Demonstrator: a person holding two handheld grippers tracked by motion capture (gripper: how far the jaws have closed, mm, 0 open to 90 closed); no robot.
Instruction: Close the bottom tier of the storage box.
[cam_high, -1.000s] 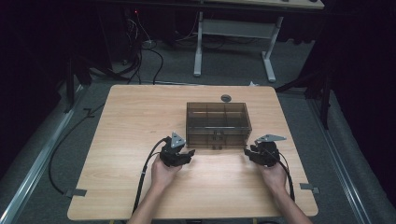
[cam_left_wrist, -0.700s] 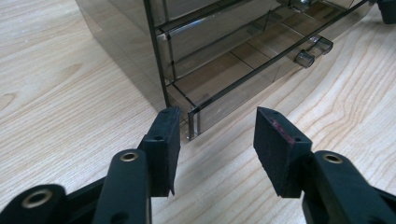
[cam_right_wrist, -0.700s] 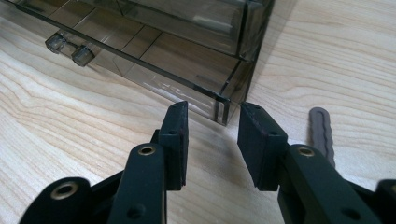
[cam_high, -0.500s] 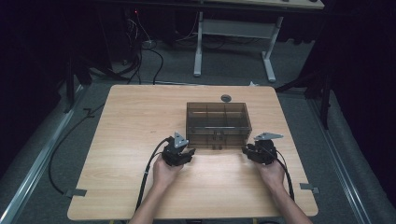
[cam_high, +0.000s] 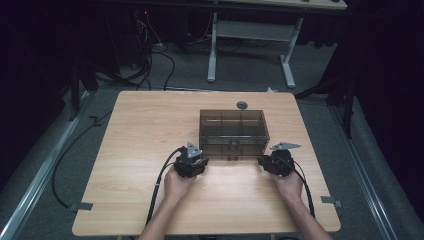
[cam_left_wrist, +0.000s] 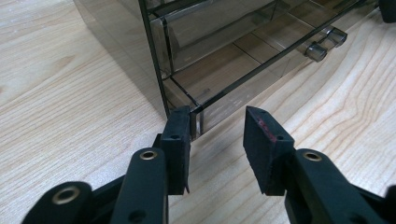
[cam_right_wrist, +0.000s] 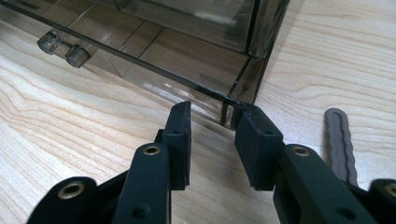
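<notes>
At the near middle of the wooden table (cam_high: 140, 150) stands the smoked clear drawer cabinet (cam_high: 232, 131), and you have a gripper set at each of its front bottom corners. Your left gripper (cam_left_wrist: 217, 135) has just been closing: its jaws straddle the cabinet's front left corner, one pad (cam_left_wrist: 180, 140) touching the plastic edge, the other clear of it, so nothing is clamped yet. Your right gripper (cam_right_wrist: 219, 135) has also been narrowing around the front right corner, its jaws likewise parted and not pressing. The drawers look shut, their two small knobs (cam_left_wrist: 322, 44) untouched; seemingly the approach is done, while the grip and any move remain. You have open table to the left and toward you, less on the right, and a small round disc (cam_high: 242, 105) just behind the cabinet.
</notes>
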